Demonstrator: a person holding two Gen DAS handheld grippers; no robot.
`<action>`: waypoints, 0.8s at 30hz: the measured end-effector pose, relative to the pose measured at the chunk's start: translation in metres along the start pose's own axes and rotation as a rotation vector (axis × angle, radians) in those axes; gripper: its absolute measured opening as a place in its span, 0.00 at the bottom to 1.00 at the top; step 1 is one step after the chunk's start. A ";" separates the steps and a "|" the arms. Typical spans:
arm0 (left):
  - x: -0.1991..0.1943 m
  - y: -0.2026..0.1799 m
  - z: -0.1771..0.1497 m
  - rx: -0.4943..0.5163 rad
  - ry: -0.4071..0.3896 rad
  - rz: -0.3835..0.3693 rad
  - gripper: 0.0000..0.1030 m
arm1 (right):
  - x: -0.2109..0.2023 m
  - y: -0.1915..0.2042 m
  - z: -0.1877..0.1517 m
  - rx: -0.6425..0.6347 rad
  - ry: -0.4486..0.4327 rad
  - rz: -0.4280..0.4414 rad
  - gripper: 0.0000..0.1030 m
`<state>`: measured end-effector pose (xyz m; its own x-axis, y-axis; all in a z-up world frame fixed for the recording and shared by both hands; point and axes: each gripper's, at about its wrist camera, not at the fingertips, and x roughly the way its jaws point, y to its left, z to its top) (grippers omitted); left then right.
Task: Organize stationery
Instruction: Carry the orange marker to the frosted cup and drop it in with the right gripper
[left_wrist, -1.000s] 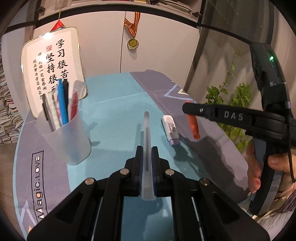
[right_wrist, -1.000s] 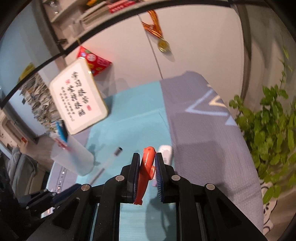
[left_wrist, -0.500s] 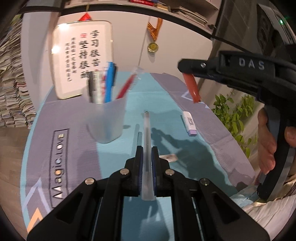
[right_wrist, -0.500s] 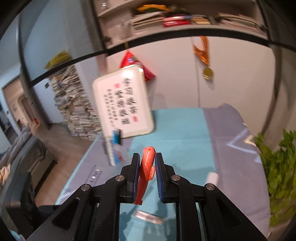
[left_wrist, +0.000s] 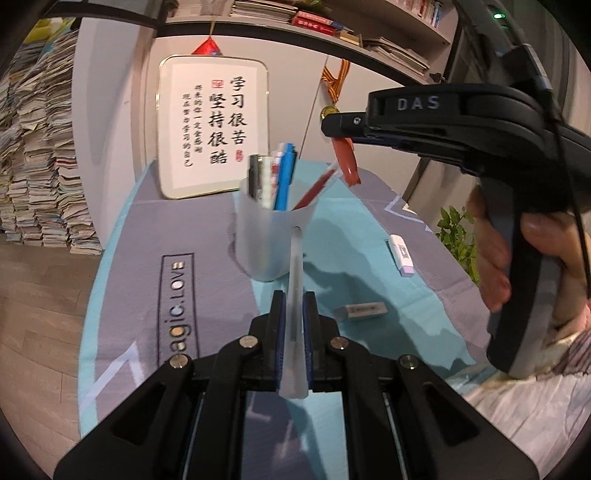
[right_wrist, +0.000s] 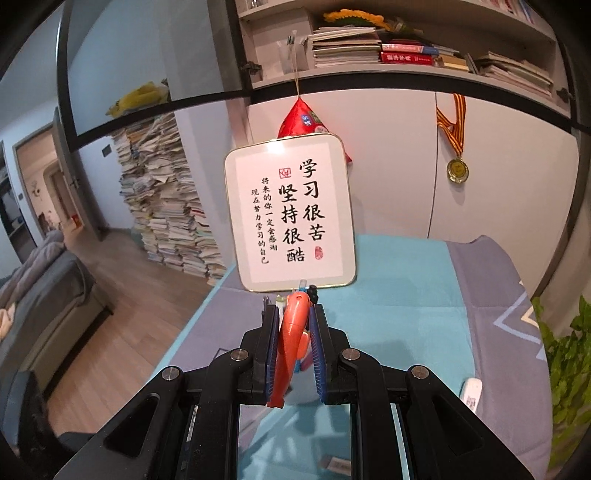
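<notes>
My left gripper (left_wrist: 293, 299) is shut on a frosted clear pen (left_wrist: 295, 295) that points forward at a translucent pen cup (left_wrist: 266, 243) holding several pens. My right gripper (right_wrist: 294, 314) is shut on an orange utility knife (right_wrist: 291, 343); in the left wrist view the right gripper (left_wrist: 345, 125) hovers just above and right of the cup's rim, the orange knife (left_wrist: 345, 158) hanging from it. In the right wrist view only the tips of the cup's pens (right_wrist: 308, 291) show past the fingers.
A white correction tape (left_wrist: 400, 254) and a grey eraser (left_wrist: 360, 309) lie on the teal and grey tablecloth (left_wrist: 147, 236) right of the cup. A framed calligraphy board (left_wrist: 212, 125) leans on the wall behind. A green plant (right_wrist: 565, 362) stands at the right edge.
Both grippers have swung left toward the cup, which now sits straight ahead of the left gripper. The right gripper rose and now hangs over the cup with the knife.
</notes>
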<state>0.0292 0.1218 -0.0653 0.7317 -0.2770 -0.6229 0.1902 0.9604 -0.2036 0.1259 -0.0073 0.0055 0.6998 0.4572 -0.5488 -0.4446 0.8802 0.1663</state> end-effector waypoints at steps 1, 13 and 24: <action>-0.002 0.003 -0.001 -0.006 -0.001 0.003 0.07 | 0.003 0.002 0.001 0.001 0.002 0.000 0.17; -0.020 0.033 -0.005 -0.060 -0.034 0.044 0.07 | 0.042 0.021 -0.003 -0.046 0.017 -0.060 0.17; 0.007 0.059 -0.043 -0.065 0.137 0.034 0.39 | 0.053 0.017 -0.009 -0.051 0.039 -0.071 0.17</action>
<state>0.0177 0.1751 -0.1138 0.6403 -0.2497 -0.7264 0.1204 0.9666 -0.2262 0.1503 0.0302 -0.0281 0.7086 0.3876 -0.5896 -0.4230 0.9022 0.0847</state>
